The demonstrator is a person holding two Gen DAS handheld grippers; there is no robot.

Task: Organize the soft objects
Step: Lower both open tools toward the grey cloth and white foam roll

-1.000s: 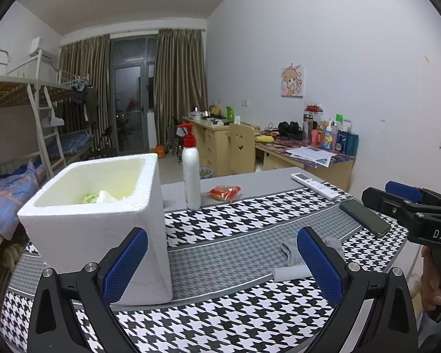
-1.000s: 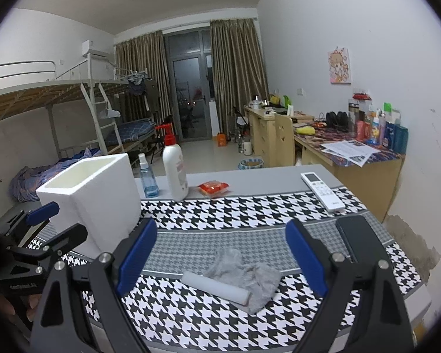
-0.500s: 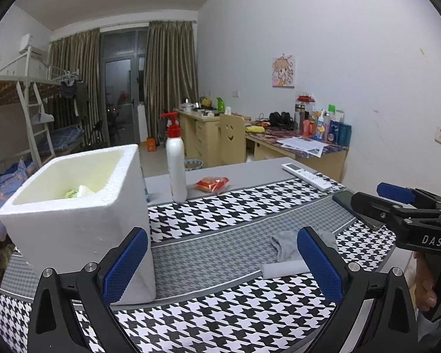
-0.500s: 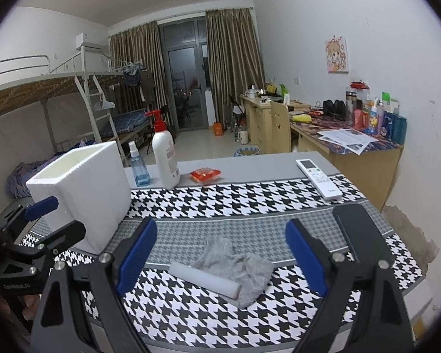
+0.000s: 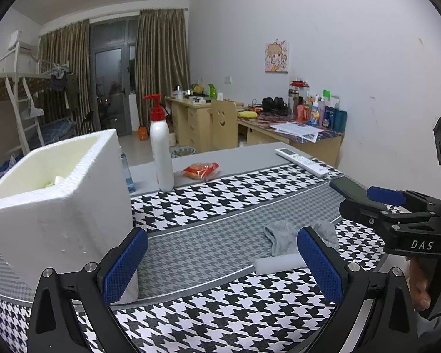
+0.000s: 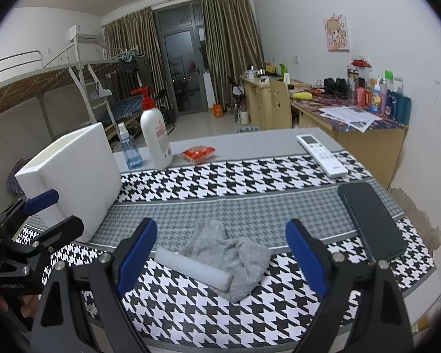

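Note:
A crumpled grey cloth point(image 6: 229, 253) lies on the houndstooth table cover, with a white foam roll point(image 6: 194, 269) resting along its near edge. My right gripper point(image 6: 220, 253) hangs open just in front of them, cloth and roll framed between its blue pads without touching. In the left wrist view the cloth point(image 5: 282, 235) and roll point(image 5: 279, 264) sit to the right, partly behind the right pad. My left gripper point(image 5: 220, 261) is open and empty beside the white foam box point(image 5: 58, 206), which holds a few soft items. The right gripper point(image 5: 388, 203) shows at that view's right edge.
A white pump bottle point(image 6: 155, 138), blue spray bottle point(image 6: 129, 150), red snack packet point(image 6: 198, 153), remote point(image 6: 322, 154) and dark phone point(image 6: 370, 220) lie on the table. The left gripper point(image 6: 38, 214) stands beside the foam box point(image 6: 73, 176). Desks and a bunk bed stand beyond.
Both grippers have sunk and come closer to the table; the cloth and roll now look larger between the right pads. Nothing was taken hold of.

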